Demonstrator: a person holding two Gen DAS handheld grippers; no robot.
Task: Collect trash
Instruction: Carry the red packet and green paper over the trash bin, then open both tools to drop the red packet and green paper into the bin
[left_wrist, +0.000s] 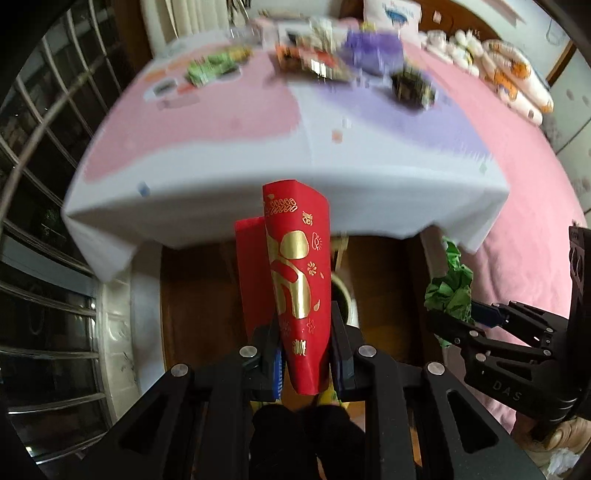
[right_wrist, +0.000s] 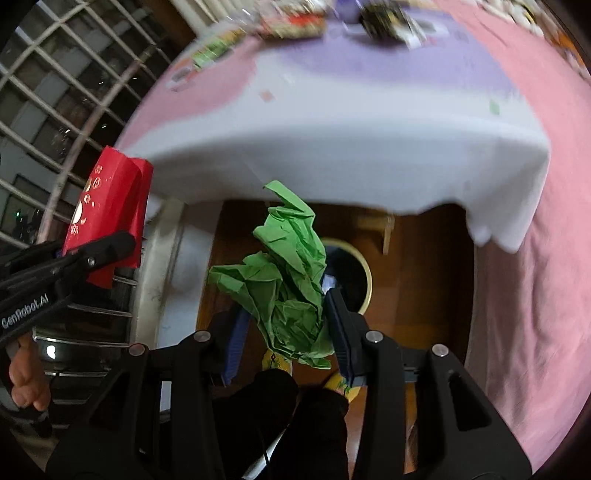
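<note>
My left claw (left_wrist: 304, 354) is clamped narrow on a red paper envelope with gold printing (left_wrist: 297, 280), which stands up from between the blue pads in the lower middle of the left wrist view. In the right wrist view that same envelope (right_wrist: 110, 218) sits at the left edge, pinched by the black fingers.

My right claw (right_wrist: 286, 325) grips a crumpled sheet of green paper (right_wrist: 284, 288) in the centre of its own view; the wad bulges up above the blue pads. From the left wrist view the green paper (left_wrist: 452, 288) shows at the right, just beside the black linkage.

Behind the green wad, lower centre, lies a round dark-mouthed bin with a pale rim (right_wrist: 360, 275) on the brown wooden floor (right_wrist: 417, 295). Above it hangs the edge of a white, pink and lilac tablecloth (right_wrist: 351, 147); blurred packets (left_wrist: 314, 61) lie at the top of the frame.
</note>
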